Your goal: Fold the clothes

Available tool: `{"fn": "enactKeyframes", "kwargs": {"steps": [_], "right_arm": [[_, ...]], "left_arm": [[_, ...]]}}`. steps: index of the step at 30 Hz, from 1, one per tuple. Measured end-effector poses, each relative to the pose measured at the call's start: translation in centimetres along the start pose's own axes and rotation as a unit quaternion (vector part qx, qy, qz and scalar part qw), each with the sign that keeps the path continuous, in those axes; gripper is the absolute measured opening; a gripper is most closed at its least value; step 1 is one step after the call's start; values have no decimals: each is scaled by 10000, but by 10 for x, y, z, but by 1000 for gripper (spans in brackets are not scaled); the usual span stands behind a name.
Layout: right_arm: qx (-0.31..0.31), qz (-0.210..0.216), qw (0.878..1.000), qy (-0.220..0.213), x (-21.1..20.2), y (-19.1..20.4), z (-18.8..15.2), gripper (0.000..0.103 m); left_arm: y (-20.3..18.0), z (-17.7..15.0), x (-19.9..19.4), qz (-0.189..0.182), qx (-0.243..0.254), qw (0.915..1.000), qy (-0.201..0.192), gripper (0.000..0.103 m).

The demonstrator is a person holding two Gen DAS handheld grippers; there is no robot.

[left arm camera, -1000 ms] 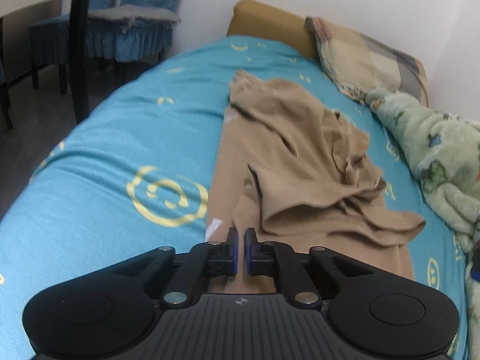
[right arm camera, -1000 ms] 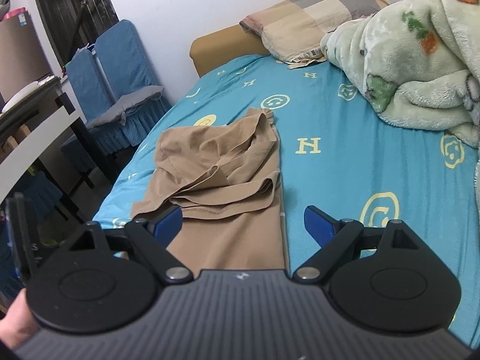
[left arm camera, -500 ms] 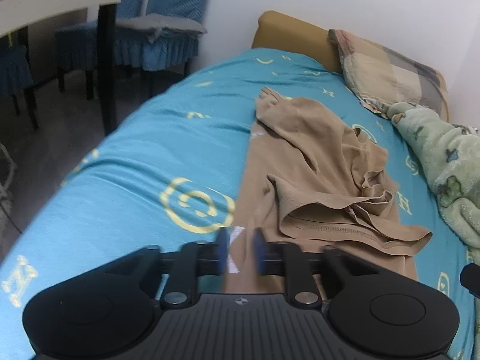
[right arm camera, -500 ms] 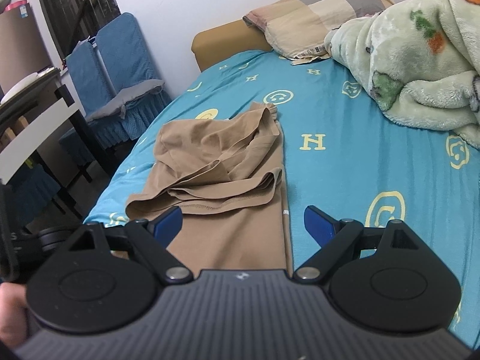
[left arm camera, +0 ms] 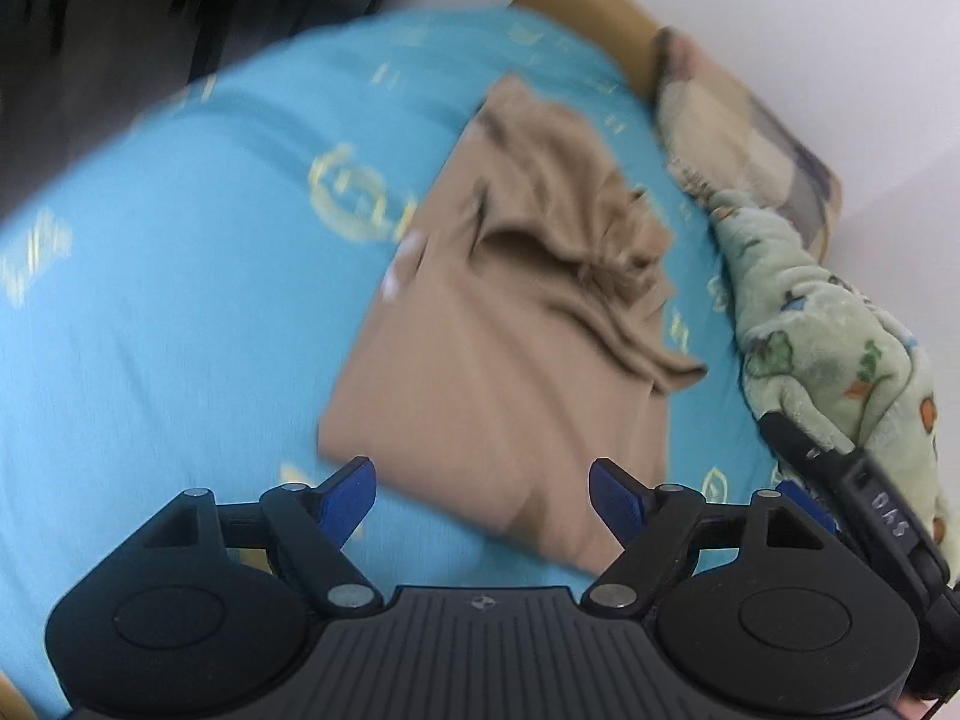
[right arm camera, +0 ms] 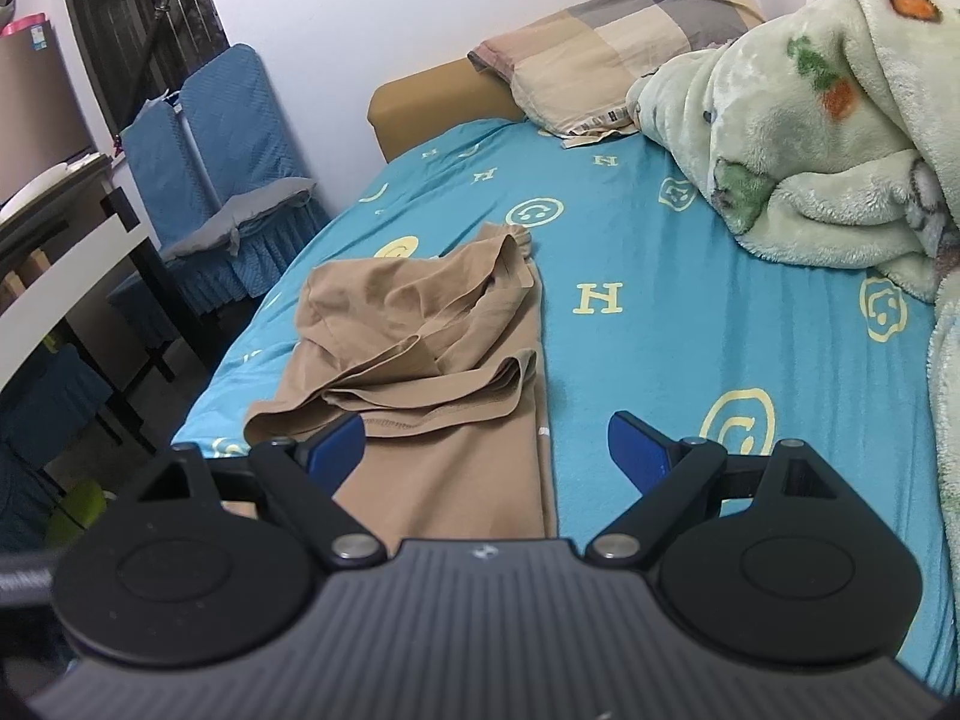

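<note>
A tan garment [left arm camera: 510, 360] lies on the turquoise bedsheet [left arm camera: 180, 330], its far half bunched in loose folds, its near half flat. In the right wrist view the garment [right arm camera: 432, 360] lies left of centre. My left gripper [left arm camera: 483, 495] is open and empty, held above the garment's near edge; this view is blurred by motion. My right gripper [right arm camera: 486, 447] is open and empty, held over the garment's near part. The right gripper's body shows at the right edge of the left wrist view [left arm camera: 864, 516].
A green fleece blanket [right arm camera: 810, 138] is heaped on the bed's right side. A checked pillow [right arm camera: 606, 42] lies against the tan headboard [right arm camera: 432, 102]. Blue-covered chairs [right arm camera: 222, 138] and a white-edged table [right arm camera: 66, 276] stand left of the bed.
My left gripper has opened, letting go of the garment's near edge, and has pulled back and up. The garment's near half now lies flat. My right gripper has barely moved.
</note>
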State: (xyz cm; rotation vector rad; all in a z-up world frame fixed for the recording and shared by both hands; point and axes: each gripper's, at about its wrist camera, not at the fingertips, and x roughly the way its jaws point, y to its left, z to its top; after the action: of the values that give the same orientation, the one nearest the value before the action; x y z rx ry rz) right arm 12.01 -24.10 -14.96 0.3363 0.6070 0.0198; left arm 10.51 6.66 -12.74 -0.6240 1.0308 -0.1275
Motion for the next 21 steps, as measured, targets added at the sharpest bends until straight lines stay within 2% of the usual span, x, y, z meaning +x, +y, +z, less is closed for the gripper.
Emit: {"fn": "enactKeyframes", "kwargs": {"steps": [4, 7, 10, 13, 16, 18, 20, 21], "right_arm": [[21, 20, 10000, 23, 1, 0, 0, 89], [56, 20, 10000, 21, 0, -1, 0, 89], [132, 22, 9999, 52, 1, -2, 0, 89], [180, 26, 9998, 89, 3, -3, -1, 89], [234, 52, 9996, 113, 3, -5, -1, 89], [266, 55, 9996, 126, 3, -6, -2, 89], [310, 25, 9994, 140, 1, -7, -2, 89], [331, 2, 9993, 146, 0, -7, -3, 89]], "left_arm": [[19, -1, 18, -54, -751, 9970, 162, 80], [39, 1, 22, -348, -1654, 9856, -37, 80], [57, 3, 20, -443, -2295, 9717, -338, 68], [64, 7, 22, -502, -2579, 9639, -422, 67], [57, 14, 26, -455, -2397, 9687, -457, 67], [54, 15, 28, -272, -2268, 9721, -536, 58], [52, 17, 30, -50, -2136, 9750, -617, 14], [53, 18, 31, 85, -2097, 9756, -645, 12]]}}
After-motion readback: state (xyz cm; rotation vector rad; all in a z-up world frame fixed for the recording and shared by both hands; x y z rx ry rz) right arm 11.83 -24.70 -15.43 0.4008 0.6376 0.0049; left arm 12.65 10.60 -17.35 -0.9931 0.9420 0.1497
